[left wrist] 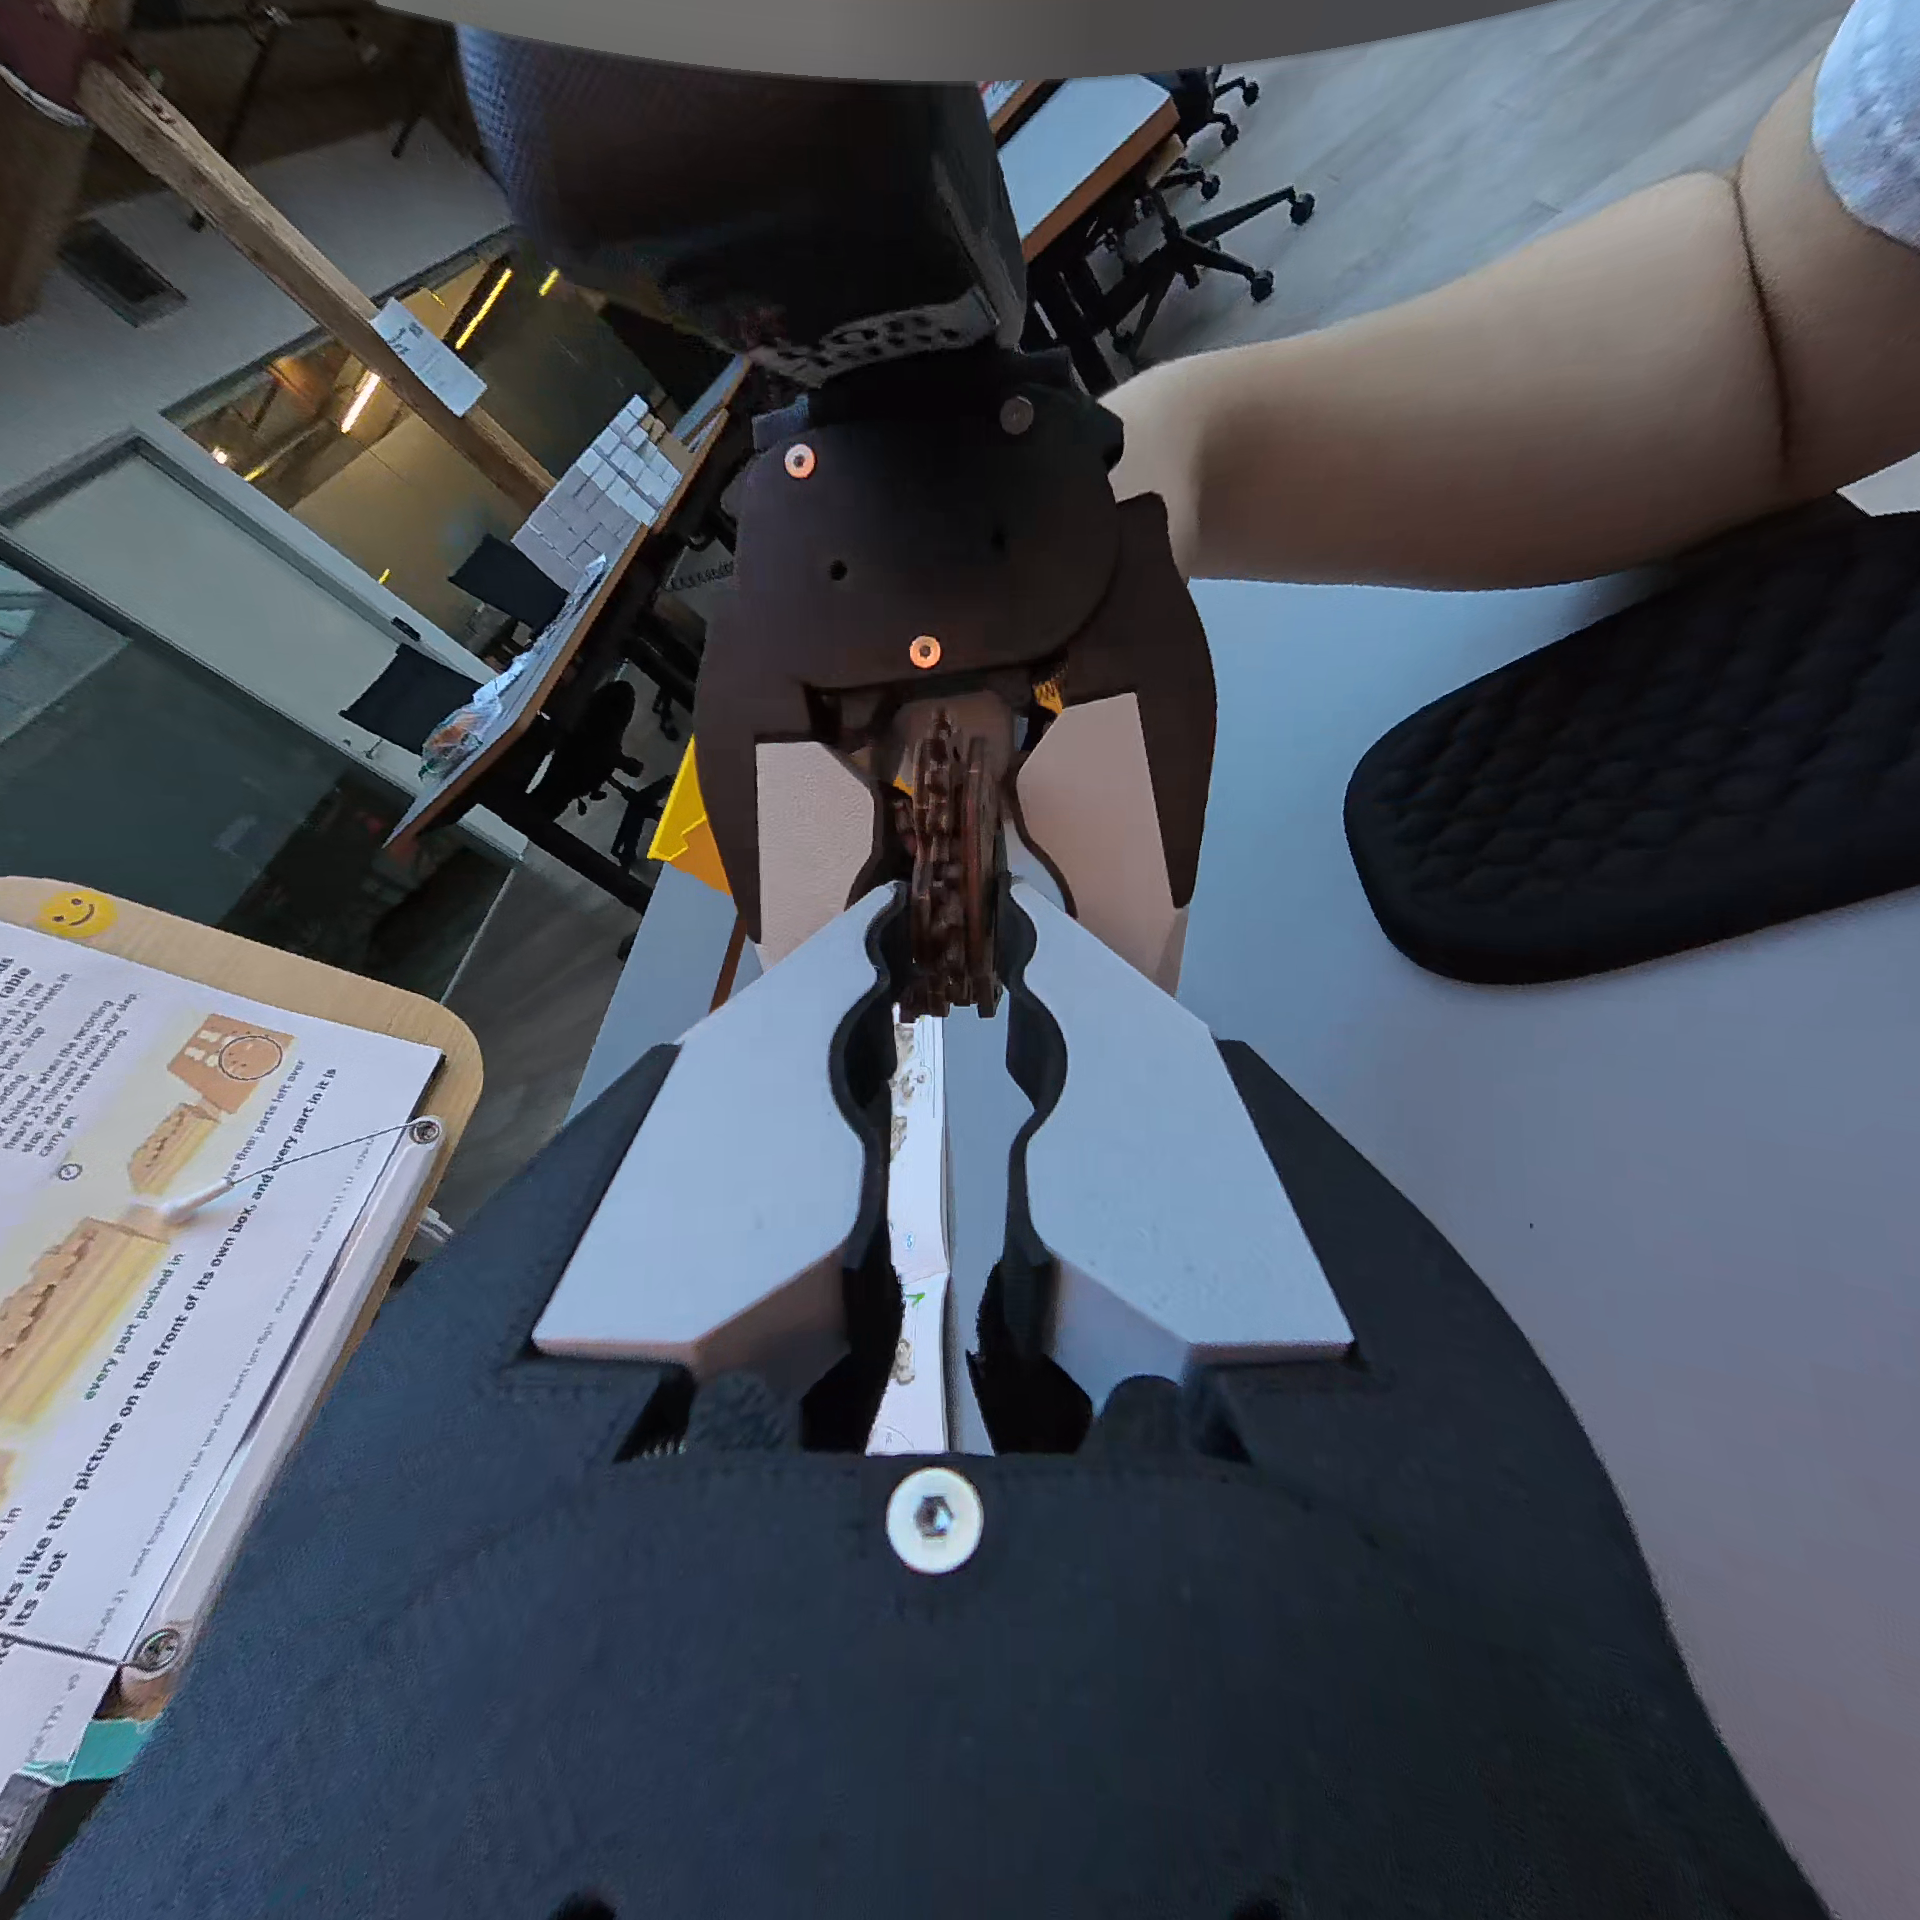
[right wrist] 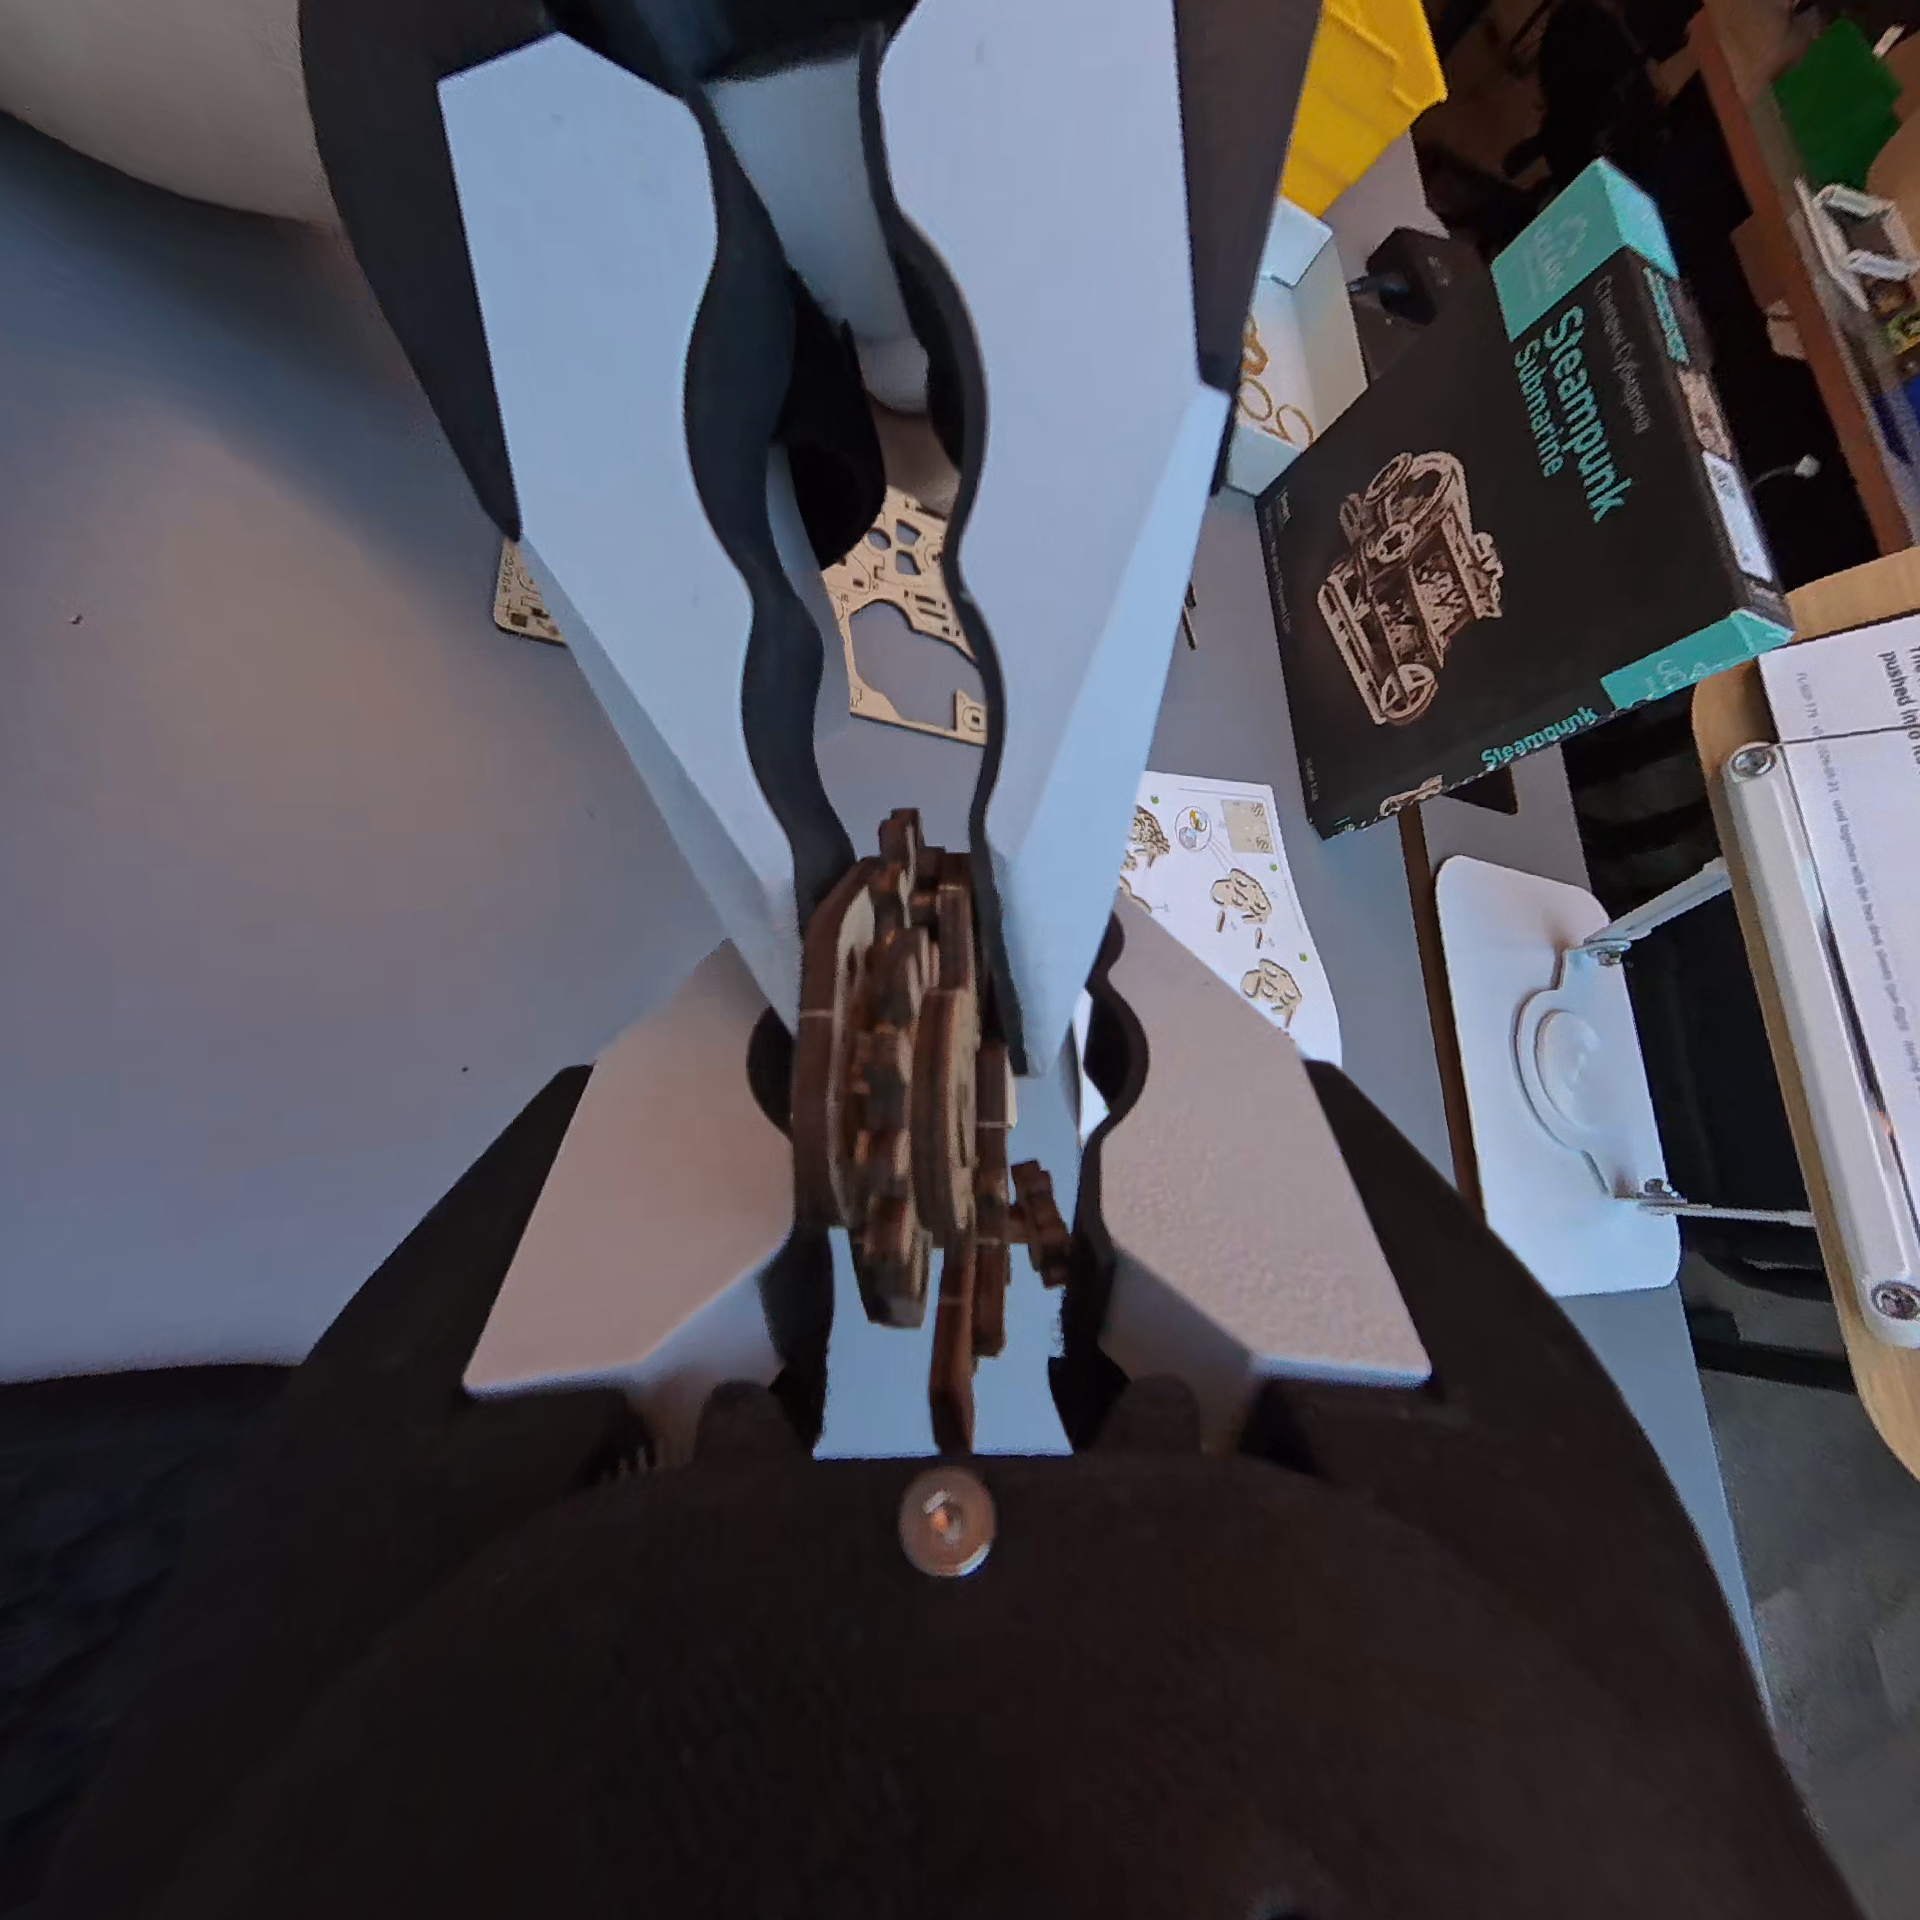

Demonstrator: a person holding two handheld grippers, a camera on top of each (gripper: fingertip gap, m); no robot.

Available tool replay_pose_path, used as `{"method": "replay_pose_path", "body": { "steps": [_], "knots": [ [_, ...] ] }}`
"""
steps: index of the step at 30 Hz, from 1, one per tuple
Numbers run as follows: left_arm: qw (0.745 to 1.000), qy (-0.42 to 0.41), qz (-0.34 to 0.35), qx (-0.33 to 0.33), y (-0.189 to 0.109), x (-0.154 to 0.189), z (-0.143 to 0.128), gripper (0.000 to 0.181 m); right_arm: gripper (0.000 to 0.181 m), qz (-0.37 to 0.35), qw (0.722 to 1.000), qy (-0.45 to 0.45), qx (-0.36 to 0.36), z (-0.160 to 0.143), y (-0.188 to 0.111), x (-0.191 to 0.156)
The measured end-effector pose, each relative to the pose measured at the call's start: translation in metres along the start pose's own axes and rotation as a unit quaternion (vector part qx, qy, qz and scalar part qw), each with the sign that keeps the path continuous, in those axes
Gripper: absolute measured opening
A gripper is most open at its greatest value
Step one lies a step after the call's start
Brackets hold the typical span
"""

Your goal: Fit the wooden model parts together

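Smooth grey tabletop (right wrist: 260,831) | both grippers, left (left wrist: 951,940) and right (right wrist: 925,1049), clamp toothed layered wooden assembly (right wrist: 894,1091)

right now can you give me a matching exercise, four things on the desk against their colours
Things:
1. model kit box
2. storage bin
3. wrist rest pad
4. punched-out part sheet

Colours:
A. pale wood
B. yellow
C. black and teal
D. all black, quilted

Pairs: 1-C, 2-B, 3-D, 4-A
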State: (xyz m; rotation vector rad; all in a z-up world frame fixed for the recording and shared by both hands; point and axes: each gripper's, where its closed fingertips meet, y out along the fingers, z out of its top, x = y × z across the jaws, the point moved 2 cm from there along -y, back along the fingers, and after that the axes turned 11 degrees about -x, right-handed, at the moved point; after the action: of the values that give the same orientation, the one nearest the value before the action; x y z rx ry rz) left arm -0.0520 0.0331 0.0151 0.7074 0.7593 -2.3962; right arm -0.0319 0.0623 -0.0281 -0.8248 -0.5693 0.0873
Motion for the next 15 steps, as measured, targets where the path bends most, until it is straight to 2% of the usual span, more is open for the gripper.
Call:
{"method": "replay_pose_path", "body": {
  "steps": [5,15],
  "knots": [
    [0.999,-0.019,-0.006,0.042,-0.006,-0.001,0.012,0.012,0.049,-0.025,0.999,-0.016,0.024,0.005,-0.005,0.004],
    [0.999,0.002,0.0,0.047,-0.006,0.003,0.01,0.012,0.047,-0.058,0.995,-0.057,0.06,0.016,-0.012,0.003]
  ]
}}
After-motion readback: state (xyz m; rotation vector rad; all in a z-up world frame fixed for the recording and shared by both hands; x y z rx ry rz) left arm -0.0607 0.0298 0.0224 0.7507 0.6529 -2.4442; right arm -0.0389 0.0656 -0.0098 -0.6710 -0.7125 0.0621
